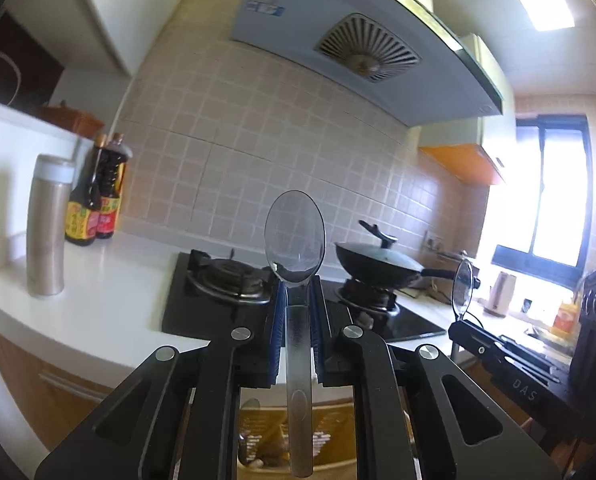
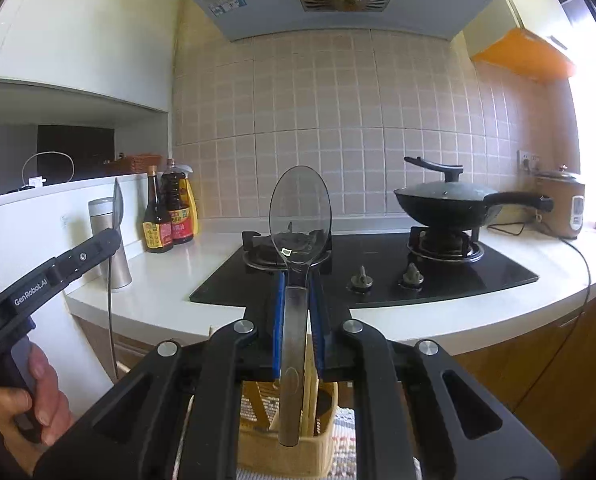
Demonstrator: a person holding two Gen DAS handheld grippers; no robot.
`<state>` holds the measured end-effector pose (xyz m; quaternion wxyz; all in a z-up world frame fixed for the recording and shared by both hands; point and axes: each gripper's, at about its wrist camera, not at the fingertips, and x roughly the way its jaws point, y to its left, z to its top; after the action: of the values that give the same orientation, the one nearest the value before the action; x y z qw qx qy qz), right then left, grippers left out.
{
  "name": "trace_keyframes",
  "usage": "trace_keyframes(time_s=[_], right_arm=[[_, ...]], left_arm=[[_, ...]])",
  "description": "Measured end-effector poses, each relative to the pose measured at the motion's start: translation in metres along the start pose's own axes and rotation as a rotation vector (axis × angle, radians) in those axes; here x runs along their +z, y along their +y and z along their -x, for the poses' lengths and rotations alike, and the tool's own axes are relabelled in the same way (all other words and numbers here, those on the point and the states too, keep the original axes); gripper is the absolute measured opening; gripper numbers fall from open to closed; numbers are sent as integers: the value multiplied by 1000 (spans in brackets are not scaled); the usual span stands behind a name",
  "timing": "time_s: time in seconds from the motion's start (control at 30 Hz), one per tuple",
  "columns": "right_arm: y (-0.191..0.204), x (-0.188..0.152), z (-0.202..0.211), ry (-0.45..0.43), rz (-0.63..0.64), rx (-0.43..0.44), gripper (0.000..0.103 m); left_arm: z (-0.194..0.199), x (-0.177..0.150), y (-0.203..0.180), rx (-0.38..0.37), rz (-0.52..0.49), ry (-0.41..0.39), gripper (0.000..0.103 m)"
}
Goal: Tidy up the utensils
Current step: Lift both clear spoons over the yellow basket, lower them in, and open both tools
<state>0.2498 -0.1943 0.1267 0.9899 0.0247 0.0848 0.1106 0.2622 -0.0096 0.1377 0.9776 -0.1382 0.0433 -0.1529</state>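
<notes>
My left gripper is shut on the handle of a steel spoon, bowl up and pointing forward over the counter edge. My right gripper is shut on a second steel spoon, held the same way, its handle end hanging over a yellow woven utensil basket with wooden chopsticks in it. The left wrist view shows the right gripper and its spoon at the right. In the right wrist view, a hand holds the left gripper at the left edge.
A black gas hob sits in the white counter, with a lidded black wok on its right burner. Sauce bottles and a steel flask stand to the left. A rice cooker stands at the right.
</notes>
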Motion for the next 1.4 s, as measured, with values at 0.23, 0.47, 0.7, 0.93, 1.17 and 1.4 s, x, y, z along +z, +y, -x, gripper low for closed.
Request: trace_keyframes(time_s=[0.23, 0.47, 0.7, 0.93, 1.17, 1.4], right_arm=[[3, -21, -30, -5, 33, -21, 10], [-5, -37, -39, -7, 27, -58, 10], [-13, -42, -37, 8, 3, -57, 10], [-16, -46, -42, 43, -14, -54, 10], [-17, -49, -46, 47, -15, -54, 10], [-21, -53, -45, 72, -34, -28, 10]], left_arm=[[-17, -12, 14, 22, 29, -14, 11], [-30, -23, 20, 50, 18, -12, 11], [-31, -29, 23, 50, 12, 0, 11], [-27, -26, 31, 63, 16, -9, 11], [-28, -29, 27, 95, -25, -44, 11], [-35, -41, 32, 94, -34, 9, 11]])
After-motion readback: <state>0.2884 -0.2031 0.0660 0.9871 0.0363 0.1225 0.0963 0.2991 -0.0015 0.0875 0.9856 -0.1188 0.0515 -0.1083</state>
